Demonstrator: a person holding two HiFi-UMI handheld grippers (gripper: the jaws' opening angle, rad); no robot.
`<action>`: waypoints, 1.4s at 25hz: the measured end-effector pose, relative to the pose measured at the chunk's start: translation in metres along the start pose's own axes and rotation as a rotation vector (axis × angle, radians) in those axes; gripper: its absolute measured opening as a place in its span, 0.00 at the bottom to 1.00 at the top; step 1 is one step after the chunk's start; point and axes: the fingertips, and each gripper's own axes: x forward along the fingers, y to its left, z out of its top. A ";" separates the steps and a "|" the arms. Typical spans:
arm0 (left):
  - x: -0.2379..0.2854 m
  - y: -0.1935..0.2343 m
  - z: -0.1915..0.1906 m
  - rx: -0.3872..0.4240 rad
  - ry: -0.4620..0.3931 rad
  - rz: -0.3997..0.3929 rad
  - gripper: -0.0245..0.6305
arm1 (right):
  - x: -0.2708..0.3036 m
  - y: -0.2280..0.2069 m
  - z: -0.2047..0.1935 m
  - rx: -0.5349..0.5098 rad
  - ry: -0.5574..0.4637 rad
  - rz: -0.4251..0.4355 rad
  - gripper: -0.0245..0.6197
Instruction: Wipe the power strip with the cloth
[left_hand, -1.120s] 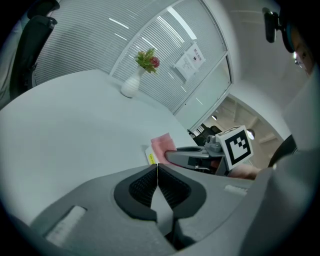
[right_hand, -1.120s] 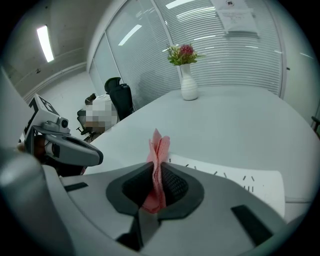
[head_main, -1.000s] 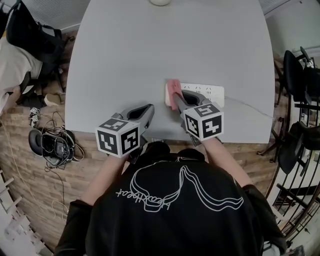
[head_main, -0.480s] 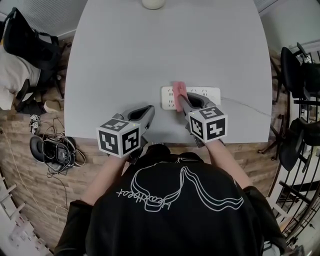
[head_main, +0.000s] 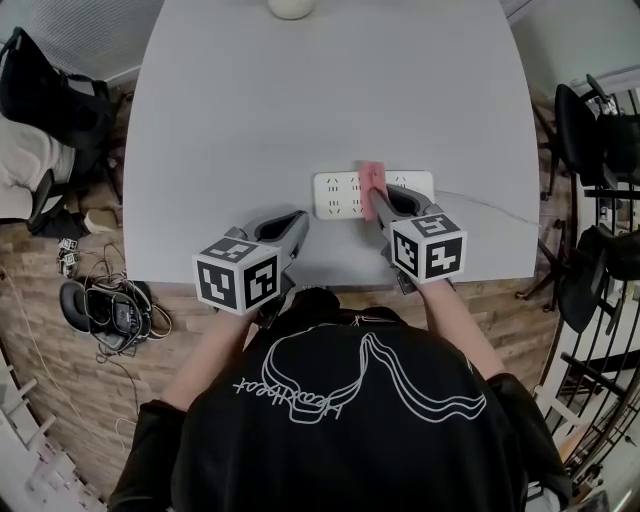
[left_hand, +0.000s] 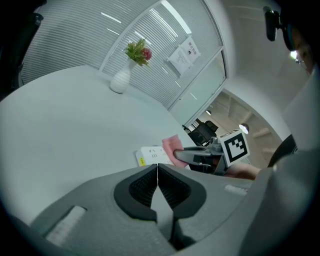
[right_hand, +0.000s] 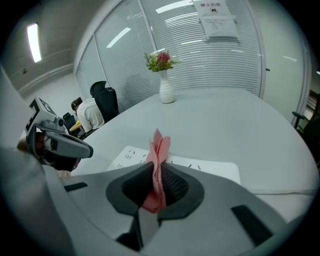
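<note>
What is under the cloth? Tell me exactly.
The power strip lies under the cloth, which the right gripper pinches. Sockets left of the cloth show; the part beneath cloth and gripper is covered.

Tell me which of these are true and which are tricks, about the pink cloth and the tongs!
1. The right tongs are pinching a pink cloth. True.
2. The left tongs are holding the power strip. False: they are shut on nothing, off to the strip's left near the table's front edge.
3. The pink cloth sits over the white power strip. True.
4. The vase of flowers stands right beside the power strip. False: it is way over at the table's far edge.
</note>
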 end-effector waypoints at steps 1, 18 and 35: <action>0.001 0.000 0.000 0.000 0.001 -0.002 0.06 | -0.002 -0.003 -0.001 0.003 0.000 -0.008 0.11; 0.007 -0.009 -0.002 0.014 0.014 -0.023 0.06 | -0.031 -0.059 -0.015 0.088 -0.028 -0.112 0.11; 0.015 -0.013 -0.003 0.020 0.023 -0.049 0.06 | -0.054 -0.095 -0.029 0.122 -0.032 -0.220 0.11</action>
